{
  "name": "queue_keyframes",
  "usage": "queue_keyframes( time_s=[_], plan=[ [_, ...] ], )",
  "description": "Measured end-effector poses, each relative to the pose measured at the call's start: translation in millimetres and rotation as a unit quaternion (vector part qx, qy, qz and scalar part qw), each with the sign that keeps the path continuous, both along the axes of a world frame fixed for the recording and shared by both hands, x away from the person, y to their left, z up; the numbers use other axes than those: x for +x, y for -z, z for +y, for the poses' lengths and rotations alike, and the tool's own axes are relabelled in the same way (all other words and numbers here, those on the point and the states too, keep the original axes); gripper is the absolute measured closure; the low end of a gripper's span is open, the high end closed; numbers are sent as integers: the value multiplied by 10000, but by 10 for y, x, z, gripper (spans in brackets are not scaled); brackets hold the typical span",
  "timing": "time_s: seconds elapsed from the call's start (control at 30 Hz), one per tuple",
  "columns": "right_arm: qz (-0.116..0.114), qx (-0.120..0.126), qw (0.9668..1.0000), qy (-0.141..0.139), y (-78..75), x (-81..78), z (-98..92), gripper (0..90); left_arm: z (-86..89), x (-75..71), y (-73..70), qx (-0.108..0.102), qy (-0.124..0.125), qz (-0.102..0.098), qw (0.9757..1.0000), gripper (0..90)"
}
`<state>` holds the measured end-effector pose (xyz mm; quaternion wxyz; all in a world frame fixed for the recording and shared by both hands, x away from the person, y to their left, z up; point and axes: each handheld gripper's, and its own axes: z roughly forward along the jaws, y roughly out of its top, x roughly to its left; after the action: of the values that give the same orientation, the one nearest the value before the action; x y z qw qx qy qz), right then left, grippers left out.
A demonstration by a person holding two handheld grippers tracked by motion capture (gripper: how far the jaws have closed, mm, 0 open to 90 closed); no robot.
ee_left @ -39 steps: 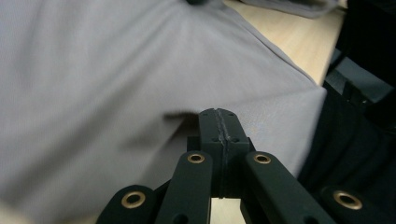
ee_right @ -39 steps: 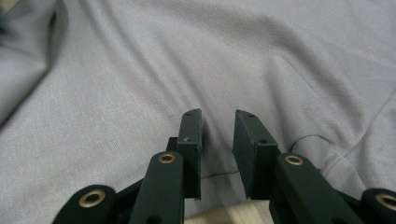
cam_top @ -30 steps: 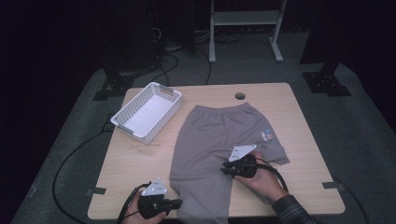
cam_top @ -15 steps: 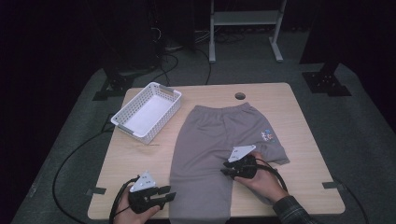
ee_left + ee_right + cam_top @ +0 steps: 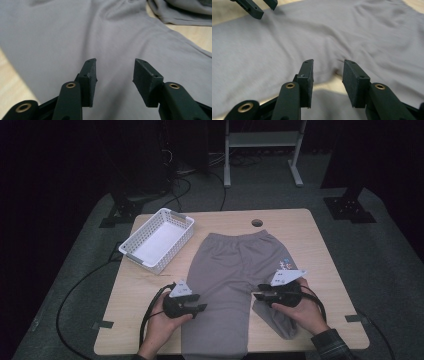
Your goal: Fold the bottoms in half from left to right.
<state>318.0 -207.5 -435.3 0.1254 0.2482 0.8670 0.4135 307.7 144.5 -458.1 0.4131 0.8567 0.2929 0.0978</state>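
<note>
On the far left of the worktop (image 5: 300,227) sits a white basket (image 5: 158,239), well apart from both hands.

Nearer, the left gripper (image 5: 199,308) is held in the person's left hand (image 5: 161,326) at the left edge of the grey trousers (image 5: 231,280), pointing right across the cloth. In the left gripper view its fingers (image 5: 90,75) stand apart with nothing between them; they have just been opening, and the grey fabric lies beneath and beyond them, not pinched.

The trousers lie flat in the middle of the worktop, long axis running near to far: waistband at the far end, close to the round hole (image 5: 257,223) in the worktop, legs pointing toward the person. The left leg reaches the near edge; the right leg is shorter, folded over on itself near the right hand.

The right gripper (image 5: 260,296), in the right hand (image 5: 300,312), points left toward the gap between the two legs. In the right gripper view its fingers (image 5: 307,75) are likewise apart and have just been opening, empty, above the crotch where a sliver of bare worktop shows between the legs. The left gripper's tips appear at the far left of that view.
</note>
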Motion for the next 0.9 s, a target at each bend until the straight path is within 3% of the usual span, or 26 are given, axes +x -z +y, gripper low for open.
queue_keyframes(
  time_s=[0.2, 0.3, 0.37, 0.47, 0.57, 0.6, 0.73, 0.9],
  plan=[
    [5, -51, 9994, 355, 22, -5, -356, 591, -141, 226, 139, 130, 15, -17, 9999, 505],
    [28, -98, 9984, 556, 48, -29, -528, 577, -175, 281, 182, 307, 62, -54, 9995, 498],
    [94, -68, 9977, 665, 68, -40, -636, 560, -181, 294, 188, 298, 51, -94, 9995, 492],
    [270, 0, 9970, 724, 124, -35, -679, 533, -193, 288, 198, 362, 69, -214, 9991, 490],
    [428, -185, 9963, 725, 232, -4, -639, 523, -203, 278, 200, 392, 61, -252, 9989, 485],
    [464, -202, 9961, 723, 256, 1, -636, 553, -203, 278, 201, 393, 61, -256, 9989, 485],
    [676, -307, 9945, 738, 287, -55, -680, 847, -184, 268, 228, 285, 38, -336, 9990, 482],
    [1046, -113, 9929, 555, 230, -221, -704, 889, -179, 265, 233, 258, 30, -349, 9991, 483]
  ],
)
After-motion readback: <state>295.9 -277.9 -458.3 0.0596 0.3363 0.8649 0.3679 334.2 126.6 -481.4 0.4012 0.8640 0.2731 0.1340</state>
